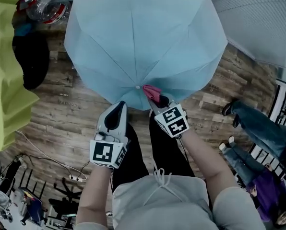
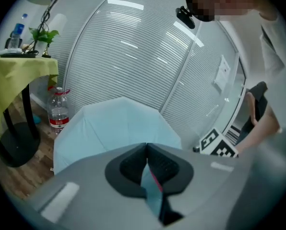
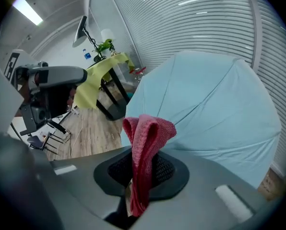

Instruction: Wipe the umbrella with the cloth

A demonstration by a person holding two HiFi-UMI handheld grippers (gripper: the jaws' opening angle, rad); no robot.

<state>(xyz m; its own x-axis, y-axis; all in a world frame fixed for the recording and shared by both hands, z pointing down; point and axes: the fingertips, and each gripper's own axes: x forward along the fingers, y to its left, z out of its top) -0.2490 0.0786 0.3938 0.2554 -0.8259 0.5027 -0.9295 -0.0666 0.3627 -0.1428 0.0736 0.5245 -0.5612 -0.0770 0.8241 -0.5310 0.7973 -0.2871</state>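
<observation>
An open light-blue umbrella lies canopy-up on the wooden floor; it also shows in the left gripper view and the right gripper view. My right gripper is shut on a folded pink cloth at the canopy's near edge. The cloth sticks up out of that gripper. My left gripper is at the near rim just to the left. Its jaws are shut, with a strip of blue umbrella fabric between them.
A table under a yellow-green cover with a black round base stands at the left, and a water bottle beside it. A ribbed glass wall curves behind. A seated person's legs are at the right. Cables run at the lower left.
</observation>
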